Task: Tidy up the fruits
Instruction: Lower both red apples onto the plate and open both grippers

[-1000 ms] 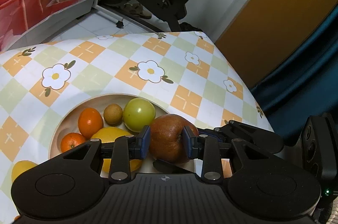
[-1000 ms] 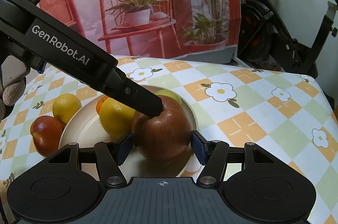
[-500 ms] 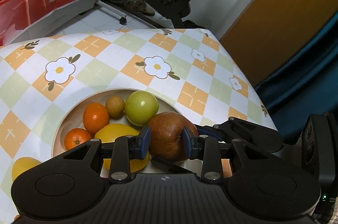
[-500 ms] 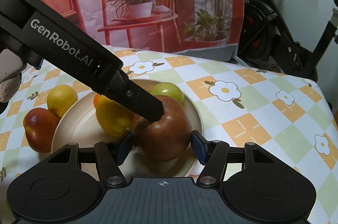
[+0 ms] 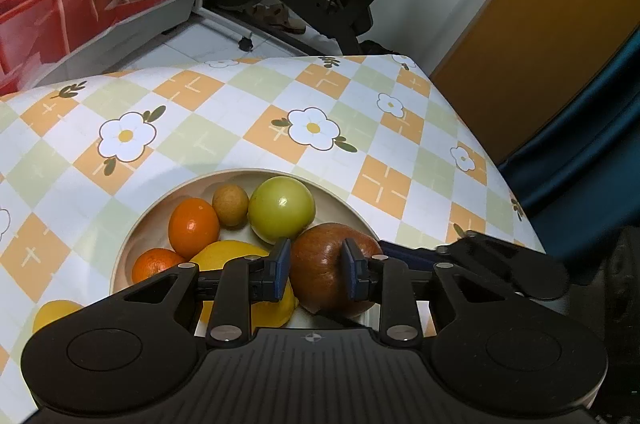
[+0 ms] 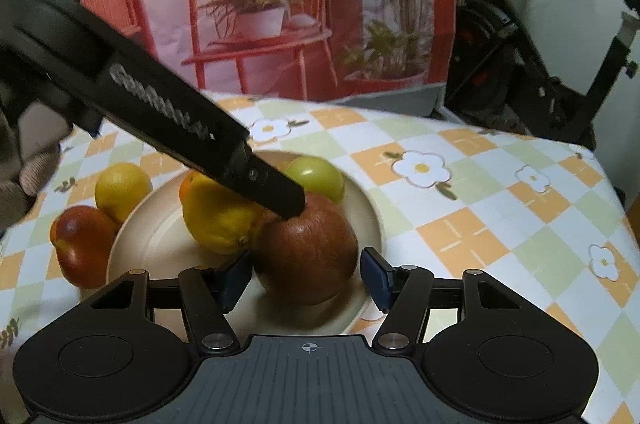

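The red apple sits at the near edge of the plate on the surface. The left gripper's jaws are closing on the apple's top; the right gripper's jaws stand apart around it, not touching.

The table is covered with a checked cloth of orange, pale green and white diamonds printed with white flowers, and its far right corner drops off toward the floor. A round beige plate rests directly on the cloth near the front edge and carries a heap of fruit. Off the plate and directly on the cloth, at its left side in the right wrist view, lie a yellow lemon and a red apple, touching each other, both just beside the plate's rim.
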The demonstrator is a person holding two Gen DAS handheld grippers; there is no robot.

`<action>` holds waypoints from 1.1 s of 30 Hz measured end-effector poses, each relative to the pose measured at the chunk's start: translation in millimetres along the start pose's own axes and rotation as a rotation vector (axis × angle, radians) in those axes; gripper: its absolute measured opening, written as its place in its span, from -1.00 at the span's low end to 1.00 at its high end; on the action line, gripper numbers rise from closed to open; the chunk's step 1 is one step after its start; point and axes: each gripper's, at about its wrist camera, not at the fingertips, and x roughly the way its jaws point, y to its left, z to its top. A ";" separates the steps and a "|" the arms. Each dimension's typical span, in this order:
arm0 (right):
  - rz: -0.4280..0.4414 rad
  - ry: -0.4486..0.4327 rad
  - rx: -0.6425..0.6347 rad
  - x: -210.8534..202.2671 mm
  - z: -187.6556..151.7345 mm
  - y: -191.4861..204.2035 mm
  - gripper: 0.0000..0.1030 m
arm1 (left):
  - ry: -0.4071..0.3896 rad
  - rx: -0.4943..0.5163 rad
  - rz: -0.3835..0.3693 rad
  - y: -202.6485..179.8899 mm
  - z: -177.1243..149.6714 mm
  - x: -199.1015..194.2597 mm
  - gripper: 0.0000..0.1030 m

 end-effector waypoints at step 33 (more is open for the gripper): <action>-0.008 -0.157 0.085 -73.5 -73.4 56.0 0.08 | -0.312 -0.046 0.251 31.3 -111.0 -149.5 -0.42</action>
